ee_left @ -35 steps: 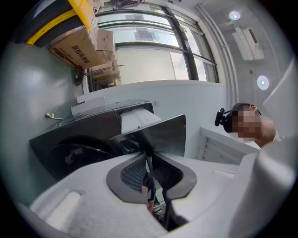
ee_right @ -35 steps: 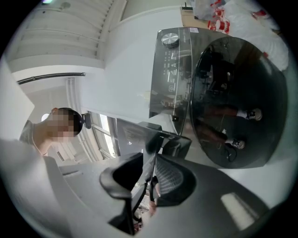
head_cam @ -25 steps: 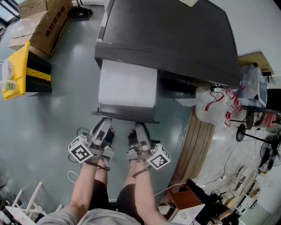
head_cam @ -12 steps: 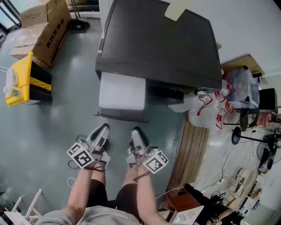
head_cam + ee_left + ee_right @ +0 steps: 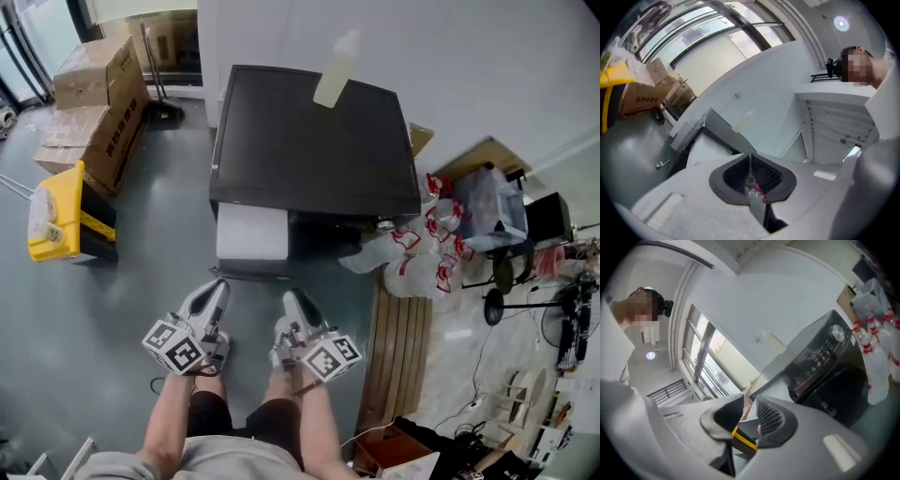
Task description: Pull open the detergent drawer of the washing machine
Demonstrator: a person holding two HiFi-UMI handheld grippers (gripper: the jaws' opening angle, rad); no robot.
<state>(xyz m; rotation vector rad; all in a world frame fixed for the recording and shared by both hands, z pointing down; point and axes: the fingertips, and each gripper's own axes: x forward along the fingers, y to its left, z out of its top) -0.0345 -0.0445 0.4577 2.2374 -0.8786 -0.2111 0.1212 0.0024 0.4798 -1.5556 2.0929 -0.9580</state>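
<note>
1. The washing machine (image 5: 314,141) is looking smaller in the head view than a second ago; both grippers are now sitting clear of it, at six o'clock.
2. The detergent drawer (image 5: 251,234) is jutting out at the machine's seven o'clock; the pull is looking done.
3. The left gripper (image 5: 214,292) has just been closing, its jaws together on nothing; the right gripper (image 5: 294,305) is keeping its jaws slightly apart and empty.
</note>
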